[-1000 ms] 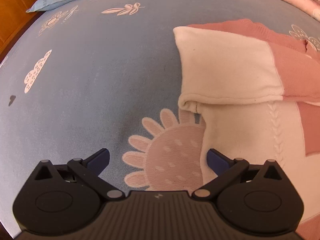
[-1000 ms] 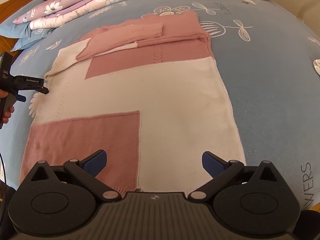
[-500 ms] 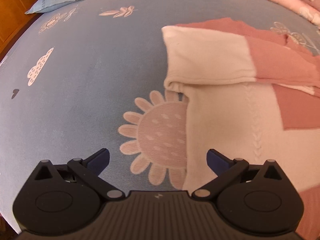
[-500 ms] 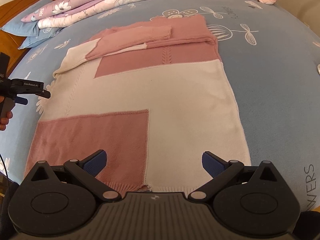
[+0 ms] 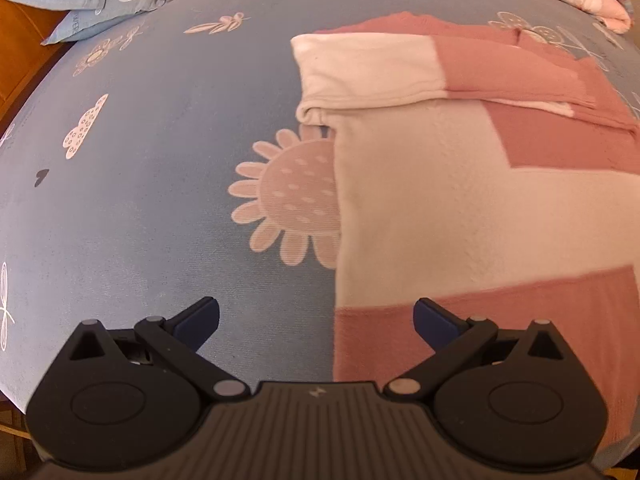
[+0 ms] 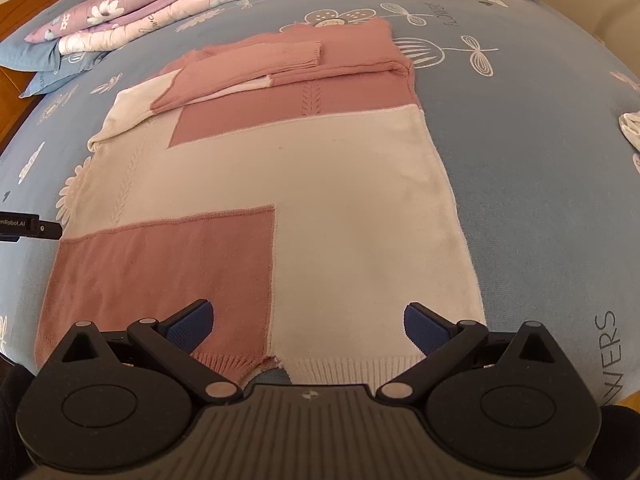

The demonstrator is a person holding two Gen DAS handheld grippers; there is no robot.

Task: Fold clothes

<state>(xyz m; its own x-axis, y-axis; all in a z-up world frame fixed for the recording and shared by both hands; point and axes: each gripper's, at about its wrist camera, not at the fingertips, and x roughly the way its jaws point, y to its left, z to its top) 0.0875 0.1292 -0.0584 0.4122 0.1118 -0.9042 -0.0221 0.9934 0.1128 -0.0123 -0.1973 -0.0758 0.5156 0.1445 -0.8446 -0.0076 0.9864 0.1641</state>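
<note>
Sweater (image 6: 304, 200) flat on bed (image 6: 540, 168), sleeves folded in at 12 o'clock. Both claws spread, empty: left claw (image 5: 316, 316) at side edge, right claw (image 6: 306, 322) over hem. Pinch both hem layers, lift evenly toward 12.

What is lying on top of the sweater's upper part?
Both sleeves lie folded across the sweater, pink cuffs overlapping near the chest. Covered: the sweater's front beneath them and the bedsheet underneath.

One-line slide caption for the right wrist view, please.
Open right gripper hovers over the ribbed hem of a pink-and-cream knit sweater, sleeves folded in, on a blue floral bedsheet.
</note>
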